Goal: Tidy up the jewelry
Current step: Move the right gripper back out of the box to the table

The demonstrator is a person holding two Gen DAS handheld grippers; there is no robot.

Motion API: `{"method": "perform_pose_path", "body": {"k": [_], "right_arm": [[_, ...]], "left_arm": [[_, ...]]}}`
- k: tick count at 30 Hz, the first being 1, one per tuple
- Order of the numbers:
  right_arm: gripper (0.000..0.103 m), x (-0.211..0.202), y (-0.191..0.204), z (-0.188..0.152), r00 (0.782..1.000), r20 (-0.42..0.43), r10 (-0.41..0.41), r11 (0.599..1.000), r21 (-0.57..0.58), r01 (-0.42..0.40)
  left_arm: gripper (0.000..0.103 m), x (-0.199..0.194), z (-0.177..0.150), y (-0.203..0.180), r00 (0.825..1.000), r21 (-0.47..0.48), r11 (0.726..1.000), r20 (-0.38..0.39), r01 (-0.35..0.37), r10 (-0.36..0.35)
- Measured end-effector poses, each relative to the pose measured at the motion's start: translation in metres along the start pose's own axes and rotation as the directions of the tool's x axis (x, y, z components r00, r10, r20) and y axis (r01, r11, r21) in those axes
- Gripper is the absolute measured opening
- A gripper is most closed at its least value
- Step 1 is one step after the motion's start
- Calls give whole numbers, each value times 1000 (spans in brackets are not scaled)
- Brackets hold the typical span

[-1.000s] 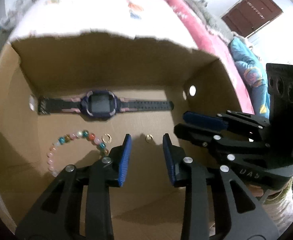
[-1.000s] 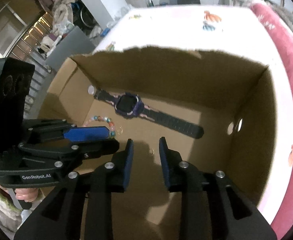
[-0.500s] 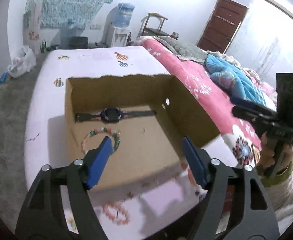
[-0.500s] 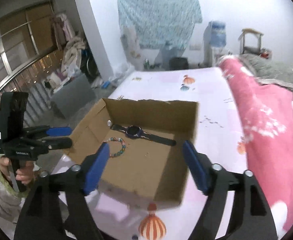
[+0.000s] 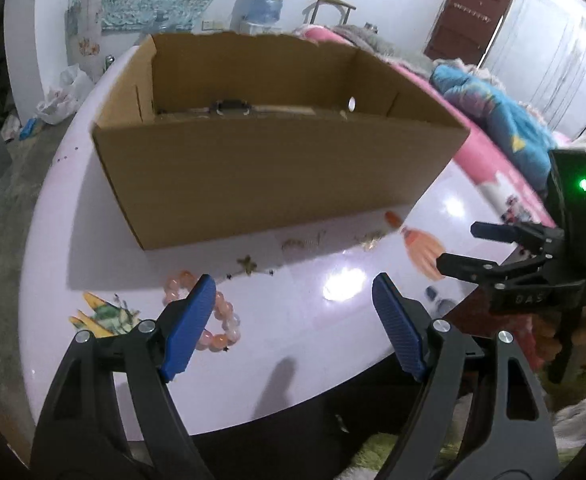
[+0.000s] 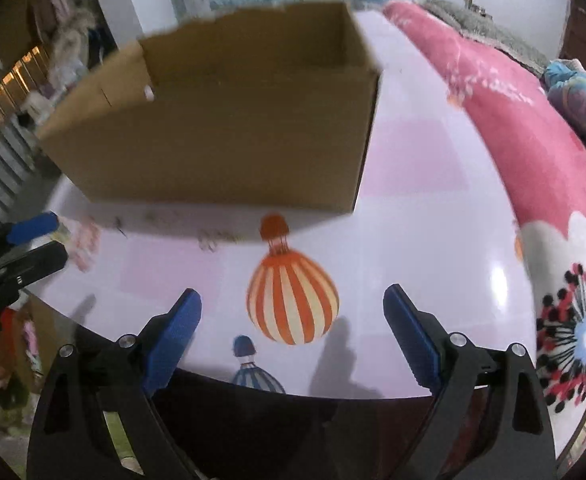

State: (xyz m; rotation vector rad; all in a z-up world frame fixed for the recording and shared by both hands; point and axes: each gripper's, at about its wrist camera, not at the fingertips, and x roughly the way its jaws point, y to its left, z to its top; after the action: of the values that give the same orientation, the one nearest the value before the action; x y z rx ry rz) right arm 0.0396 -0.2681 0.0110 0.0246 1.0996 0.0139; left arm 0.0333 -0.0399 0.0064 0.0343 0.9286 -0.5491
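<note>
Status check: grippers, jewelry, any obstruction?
Left gripper and right gripper opening, both empty. Pink bead bracelet on table beside left pad. Nothing blocking it.

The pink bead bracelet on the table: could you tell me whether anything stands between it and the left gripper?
Nothing visible does. The pink bead bracelet lies on the bare table beside the opening left gripper, partly behind its left finger.

Pink bead bracelet [image 5: 209, 318] flat on the worktop at seven o'clock from the brown box [image 5: 269, 160]. Small gold bits [image 5: 247, 265] near it. Watch [image 5: 231, 106] inside the box.
</note>
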Motion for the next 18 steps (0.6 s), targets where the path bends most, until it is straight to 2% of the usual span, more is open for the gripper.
{"method": "perform_pose_path", "body": {"k": [2,4,7,12,15,17,18], "right_arm": [[90,12,2,-3,999,-20,-29,999,-21,29],[95,25,1,-4,996,-46,-73,997,-33,71],[96,27,-8,-8,999,-31,-41,999,-11,41],[97,26,-10,-14,999,26,-31,999,-40,32],[96,23,-7,-16,1000,16,-26,998,-51,27],[96,22,-9,-12,1000,-8,-24,1000,-18,24],[96,19,-7,-10,1000,-10,-6,1000,4,6]], "left_arm": [[77,10,-5,-2,1000,9,1000,-13,2,-2],[77,17,-8,-4,1000,19,1000,-19,-3,4],[77,21,-8,-5,1000,46,999,-16,-22,23],[77,24,-9,0,1000,47,999,4,-17,17],[76,25,-8,4,1000,38,999,17,-13,12],[68,24,-7,7,1000,33,999,26,6,-7],[61,23,-6,8,999,26,999,33,40,-40]]}}
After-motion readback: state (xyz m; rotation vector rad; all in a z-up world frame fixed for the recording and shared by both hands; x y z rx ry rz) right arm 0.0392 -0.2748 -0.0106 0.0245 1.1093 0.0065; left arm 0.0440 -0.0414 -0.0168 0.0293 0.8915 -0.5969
